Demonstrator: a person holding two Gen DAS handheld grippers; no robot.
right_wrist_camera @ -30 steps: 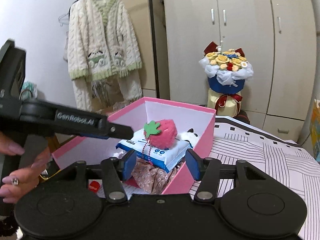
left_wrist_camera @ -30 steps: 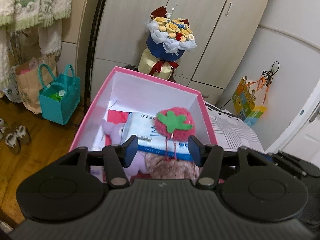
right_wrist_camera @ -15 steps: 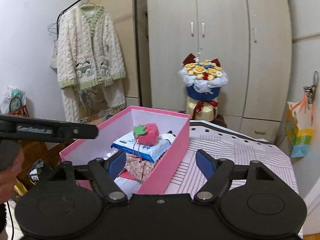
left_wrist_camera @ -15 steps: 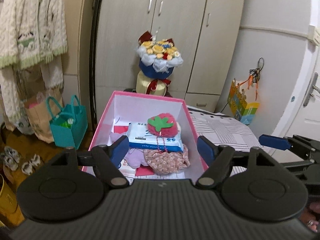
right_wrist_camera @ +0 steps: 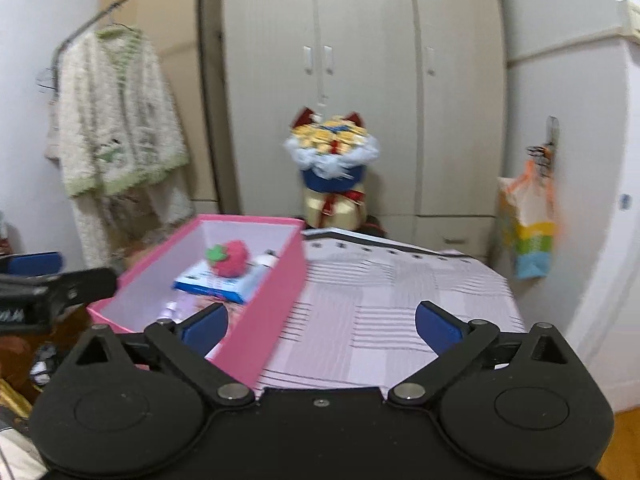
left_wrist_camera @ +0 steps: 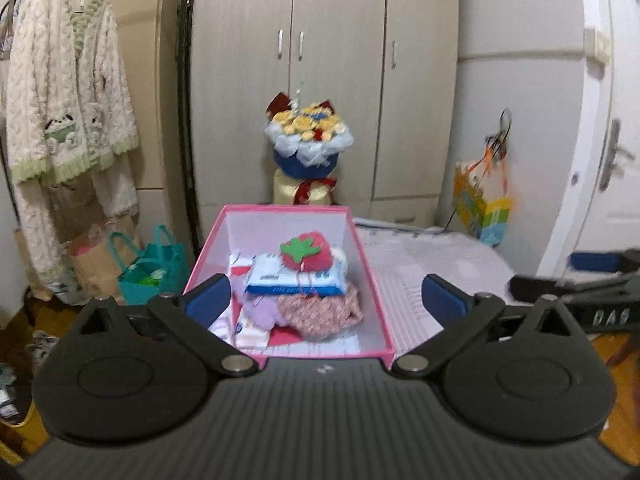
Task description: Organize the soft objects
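Observation:
A pink box [left_wrist_camera: 372, 280] [right_wrist_camera: 276, 280] with white inner walls stands on a striped cloth [right_wrist_camera: 384, 300]. In it lie a red plush strawberry [left_wrist_camera: 306, 250] [right_wrist_camera: 230, 259] on a blue-and-white wipes pack [left_wrist_camera: 296, 278] [right_wrist_camera: 218, 282], a pink floral fabric piece [left_wrist_camera: 320, 312] and a purple soft item [left_wrist_camera: 260, 312]. My left gripper [left_wrist_camera: 326, 300] hangs back from the box's near end, its jaws still opening with nothing held between them. My right gripper [right_wrist_camera: 320, 324] hovers over the cloth by the box's right wall, jaws likewise opening and empty.
A flower bouquet [left_wrist_camera: 308, 148] stands behind the box before a wardrobe [left_wrist_camera: 320, 60]. A knitted cardigan [left_wrist_camera: 68, 108] hangs on a rail at left, above a teal bag [left_wrist_camera: 152, 272] on the floor. A colourful gift bag [right_wrist_camera: 528, 232] hangs at right near a white door [left_wrist_camera: 612, 160].
Both grippers have drawn back and up from the box while their jaws spread wide. The box and its contents now look smaller and farther away.

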